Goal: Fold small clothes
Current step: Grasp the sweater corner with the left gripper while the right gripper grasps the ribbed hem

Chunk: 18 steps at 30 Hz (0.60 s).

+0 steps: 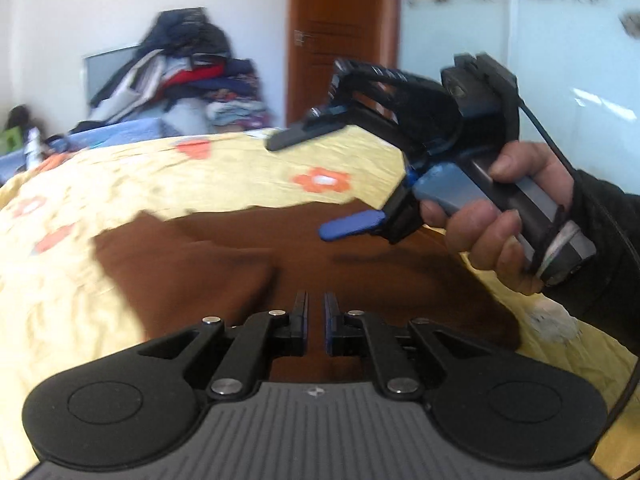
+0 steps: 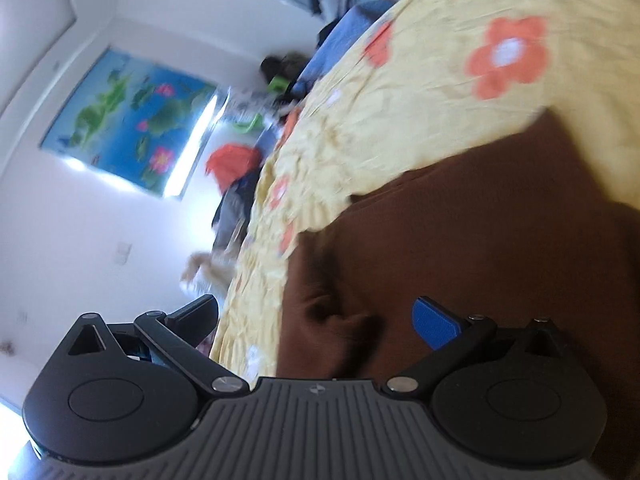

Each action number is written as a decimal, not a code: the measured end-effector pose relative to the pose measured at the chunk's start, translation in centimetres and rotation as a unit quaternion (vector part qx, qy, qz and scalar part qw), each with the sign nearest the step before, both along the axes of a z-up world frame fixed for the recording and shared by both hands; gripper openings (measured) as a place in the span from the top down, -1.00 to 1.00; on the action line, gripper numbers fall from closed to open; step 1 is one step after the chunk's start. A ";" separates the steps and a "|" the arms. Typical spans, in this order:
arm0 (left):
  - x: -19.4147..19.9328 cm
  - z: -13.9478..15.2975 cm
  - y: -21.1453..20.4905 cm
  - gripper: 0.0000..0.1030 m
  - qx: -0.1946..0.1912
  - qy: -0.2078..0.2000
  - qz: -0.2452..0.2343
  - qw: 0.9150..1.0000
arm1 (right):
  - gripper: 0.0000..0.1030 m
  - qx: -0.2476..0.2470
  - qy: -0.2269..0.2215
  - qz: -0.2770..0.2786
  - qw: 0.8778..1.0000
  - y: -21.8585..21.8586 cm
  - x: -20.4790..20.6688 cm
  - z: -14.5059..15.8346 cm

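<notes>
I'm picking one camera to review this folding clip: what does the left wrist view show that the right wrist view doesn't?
Only the left wrist view shows the right hand-held gripper from outside, jaws wide, the hand holding it, a wooden door and a heap of clothes. Only the right wrist view shows a lotus picture on the wall. Both show the brown garment on the yellow flowered bedspread.

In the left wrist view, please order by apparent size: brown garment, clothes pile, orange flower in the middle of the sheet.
1. Brown garment, though it is nearest the camera.
2. Clothes pile, far behind.
3. Orange flower, clearly smallest.
</notes>
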<state>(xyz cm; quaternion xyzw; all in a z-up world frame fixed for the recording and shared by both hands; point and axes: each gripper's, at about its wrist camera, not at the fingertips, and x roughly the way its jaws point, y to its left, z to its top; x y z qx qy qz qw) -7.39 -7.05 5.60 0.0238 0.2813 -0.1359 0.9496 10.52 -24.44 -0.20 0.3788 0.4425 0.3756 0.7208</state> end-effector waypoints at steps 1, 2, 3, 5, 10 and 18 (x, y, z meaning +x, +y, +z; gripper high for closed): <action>-0.2 0.0 0.9 0.79 -0.004 0.000 0.016 1.000 | -1.00 -0.011 0.000 0.014 1.000 1.2 0.3 0.3; -0.2 -0.1 1.9 0.75 -0.009 0.004 0.033 0.999 | -1.00 -0.027 0.002 0.028 0.999 2.1 0.6 0.4; -0.2 -0.2 2.9 0.60 -0.017 0.011 0.051 0.998 | -1.00 -0.048 0.005 0.043 0.998 3.2 0.7 0.4; 0.0 -0.2 4.7 0.03 -0.034 0.024 0.088 0.995 | -0.98 -0.091 0.014 0.068 0.993 5.6 1.3 -0.2; -0.4 0.4 9.1 -0.67 -0.096 0.008 0.168 0.981 | -0.19 -0.127 0.003 0.097 0.987 9.5 1.4 -0.6; 0.5 -0.2 13.7 -0.67 -0.166 0.035 0.217 0.961 | 0.66 -0.140 -0.084 0.059 0.985 8.5 -1.3 1.9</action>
